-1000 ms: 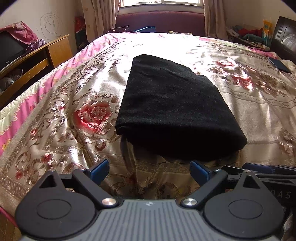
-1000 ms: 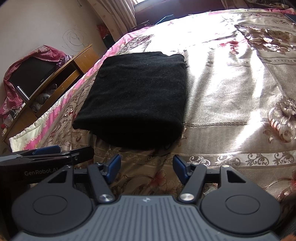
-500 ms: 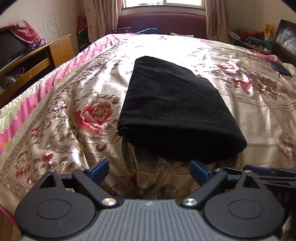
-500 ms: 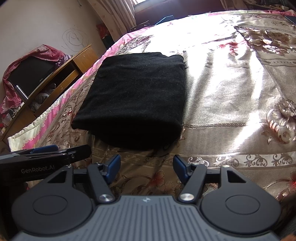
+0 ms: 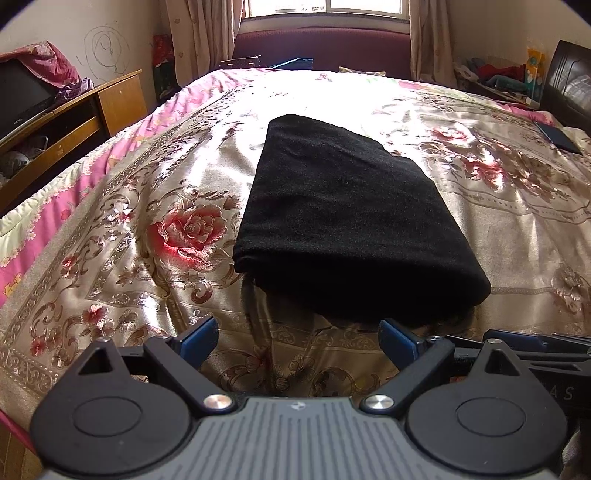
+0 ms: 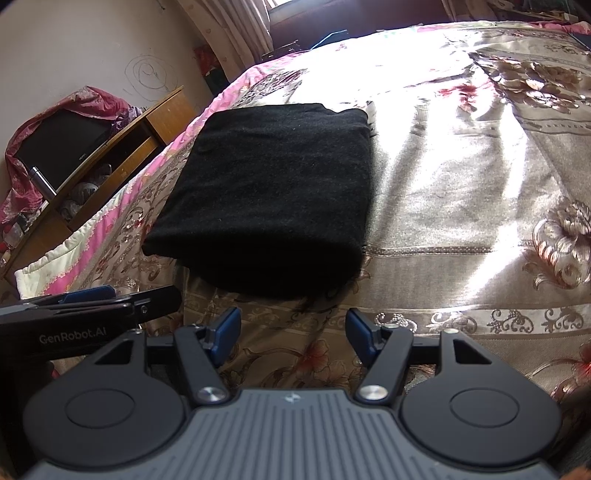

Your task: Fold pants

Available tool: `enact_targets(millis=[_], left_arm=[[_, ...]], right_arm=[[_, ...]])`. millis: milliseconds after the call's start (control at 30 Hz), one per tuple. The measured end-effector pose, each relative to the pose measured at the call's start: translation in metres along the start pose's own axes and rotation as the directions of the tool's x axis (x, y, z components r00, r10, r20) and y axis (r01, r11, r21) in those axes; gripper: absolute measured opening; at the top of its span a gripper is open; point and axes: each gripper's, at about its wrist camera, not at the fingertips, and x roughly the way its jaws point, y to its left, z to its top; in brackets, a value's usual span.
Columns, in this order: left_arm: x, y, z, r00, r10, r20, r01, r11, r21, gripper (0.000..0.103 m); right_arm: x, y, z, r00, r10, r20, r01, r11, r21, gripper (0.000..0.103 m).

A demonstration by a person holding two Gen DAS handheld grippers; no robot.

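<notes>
Both claws, left claw (image 5: 297, 341) and right claw (image 6: 291, 334), held spread, empty; folded pants (image 5: 343, 218) judged soft, limp; near edge best pinched.

- A lived-in bedroom in a home: a wide bed (image 5: 122, 236) fills most of both views, covered with a shiny gold quilt printed with red roses and edged in pink.
- A window (image 5: 325, 7) with pale curtains (image 5: 201, 33) lets daylight fall across the quilt; a dark red upholstered bench or headboard (image 5: 321, 46) runs beneath it.
- Beside the bed stands a wooden cabinet (image 6: 144, 122) holding a dark television (image 6: 59, 144) draped with a pink cloth (image 6: 85, 96); shoes sit on its lower shelf.
- A scribbled spiral (image 5: 105, 48) is drawn on the plain wall.
- Clothes and oddments (image 5: 498, 75) are heaped in the far corner.
</notes>
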Motion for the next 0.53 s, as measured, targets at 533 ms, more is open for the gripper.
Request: enact_targets(millis=[533], left_arm=[[-0.0011,-0.0007,-0.0003,1.000,0.003,0.009,-0.003,1.000,-0.005,0.103]], right_arm=[[-0.0008,-0.0016,0.0010,1.000,0.002,0.000,-0.002,1.000,-0.003,0.064]])
